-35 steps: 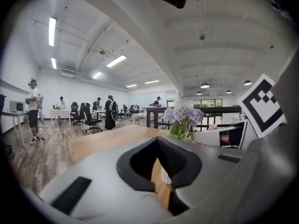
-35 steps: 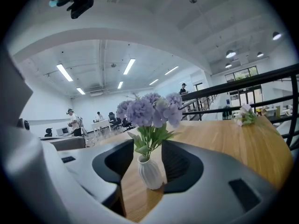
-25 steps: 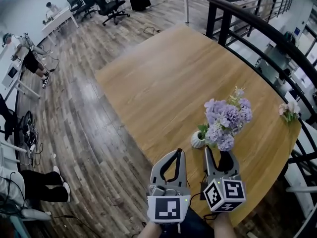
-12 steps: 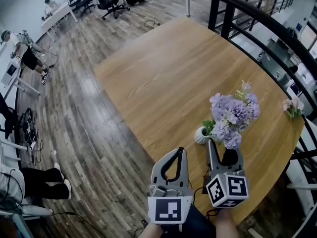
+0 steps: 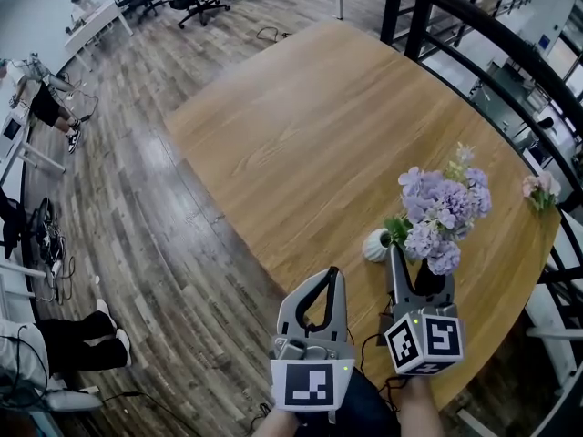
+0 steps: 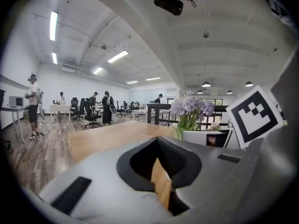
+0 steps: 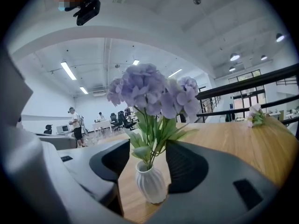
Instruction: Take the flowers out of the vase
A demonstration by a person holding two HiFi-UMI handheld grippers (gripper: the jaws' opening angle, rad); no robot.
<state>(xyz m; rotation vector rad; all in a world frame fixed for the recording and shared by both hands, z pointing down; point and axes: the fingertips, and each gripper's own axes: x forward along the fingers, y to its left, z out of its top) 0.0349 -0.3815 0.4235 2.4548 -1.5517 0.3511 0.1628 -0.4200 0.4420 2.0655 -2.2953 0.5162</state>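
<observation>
Far left: a seated person's legs (image 5: 73,340) on the wooden floor (image 5: 137,180), cut off by the picture's edge; a standing person (image 5: 41,98) further back is too small to make out.
Desk: a bare wooden top (image 5: 319,126); its near corner is hidden under the two grippers.
Left gripper (image 5: 330,273): held over the desk's near edge, fingers brought together at the tips with nothing in them; in its own view only a strip of desk shows through the loop they form.
Vase (image 5: 375,245): small, white and ribbed, standing upright on the desk near its right side. In the head view leaves cover part of it; in the left gripper view it is hidden behind the right gripper's body.
Right gripper (image 5: 419,276): fingers spread wide, one on each side of the vase (image 7: 150,183), and neither touches it. In the head view its right finger is partly lost behind the blooms.
Flowers (image 5: 442,212): a lilac bunch in the vase, stems (image 7: 152,134) rising between the fingers; the lower stems are hidden inside the neck.
Far right: a small pink bunch (image 5: 541,189) lying at the desk's edge, well apart from the vase, blurred; a black railing (image 5: 474,35) behind it.
</observation>
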